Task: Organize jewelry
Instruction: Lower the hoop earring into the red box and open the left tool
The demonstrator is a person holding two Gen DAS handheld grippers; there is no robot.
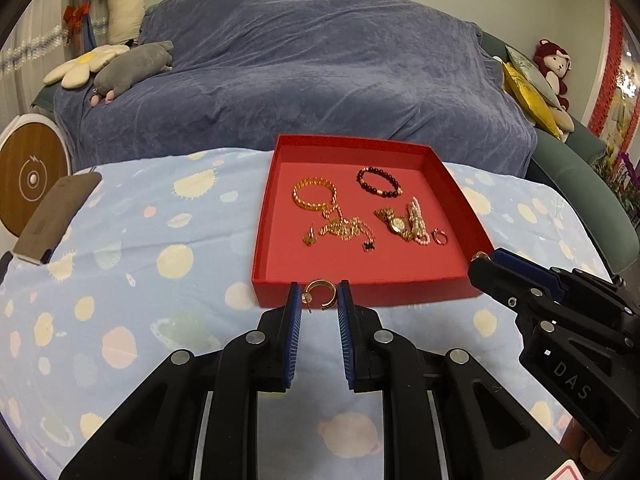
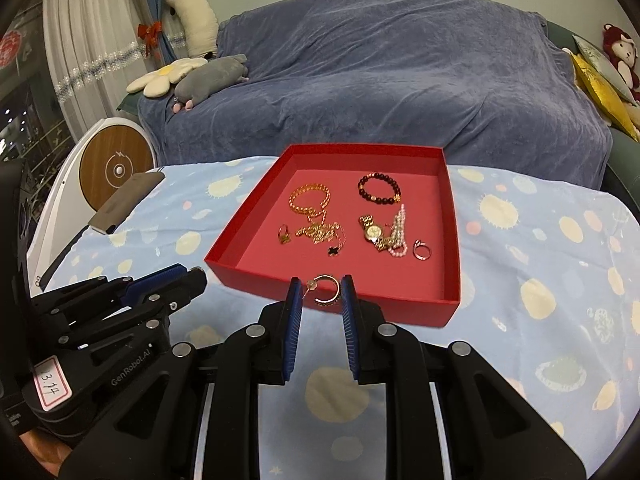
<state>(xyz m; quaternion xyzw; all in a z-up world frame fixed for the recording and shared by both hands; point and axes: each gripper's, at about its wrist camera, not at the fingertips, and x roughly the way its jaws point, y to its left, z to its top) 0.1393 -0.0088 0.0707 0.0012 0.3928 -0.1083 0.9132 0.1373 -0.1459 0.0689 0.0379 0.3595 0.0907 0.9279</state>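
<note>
We are holding one gold hoop earring in each gripper, apparently a matching pair, so that both can go into the red box together with the rest of the jewelry.

In our left gripper the jaws are standing narrow, pinching the left earring right at the tips: the hoop is sitting upright between the blue pads, its post hanging down beside the left pad. The near wall of the box is lying just beyond the fingertips, so the earring is not yet over the floor of the box.

Our right gripper is doing the same, its jaws narrow and clamping the right earring between the tips, the small stud end toward the left pad. Here the hoop is showing against the near edge of the box.

Farther ahead of both pairs of fingers, the amber bracelet, dark bead bracelet, gold chain, watch and small ring are lying inside the box. We judge a short reach forward is remaining.
</note>
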